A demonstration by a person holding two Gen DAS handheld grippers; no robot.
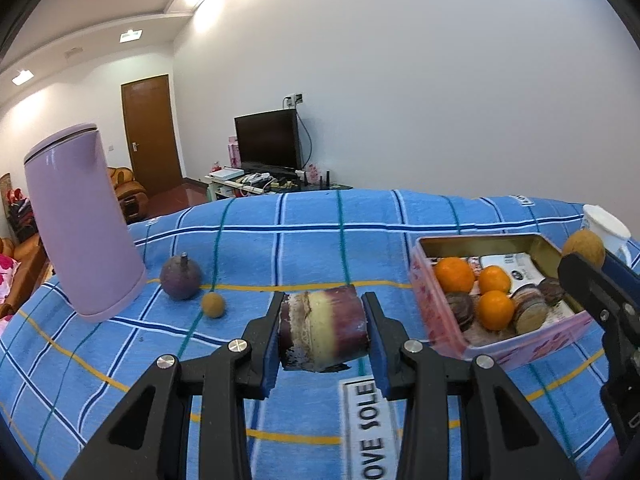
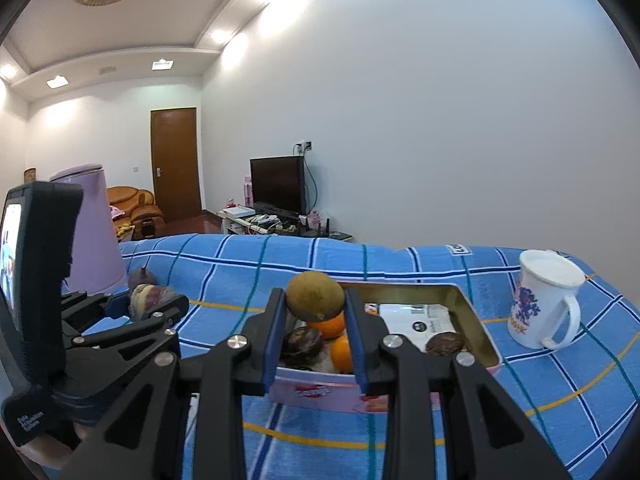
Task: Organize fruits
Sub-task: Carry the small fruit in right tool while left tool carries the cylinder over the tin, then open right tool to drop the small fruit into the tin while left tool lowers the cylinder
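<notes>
Left wrist view: I'm partway through sorting fruit on a worktop covered with a blue checked cloth (image 1: pixel 312 248). At far left stands a tall lilac jug (image 1: pixel 80 220). Beside it, two fruits wait loose on the cloth: one dark purple mangosteen (image 1: pixel 181 277) and one small tan round fruit (image 1: pixel 213 305) just to its right. In the centre, my left hand-held gripper (image 1: pixel 323 330) is clamped on one short purple-and-yellow chunk of sugarcane (image 1: pixel 323 330), held clear of the cloth as far as I can tell. To the right sits the open pink tin (image 1: pixel 436 312), already holding three oranges (image 1: pixel 454 275) and at least four dark round pieces (possibly chestnuts or biscuits; I can't tell), plus a printed packet.

In the right wrist view, my right hand-held gripper (image 2: pixel 315 298) grips one brown-green round fruit (image 2: pixel 315 296) just above the tin's near edge. One white mug (image 2: pixel 544 304) stands at far right.

I judge four pieces remain: two held, two loose.
</notes>
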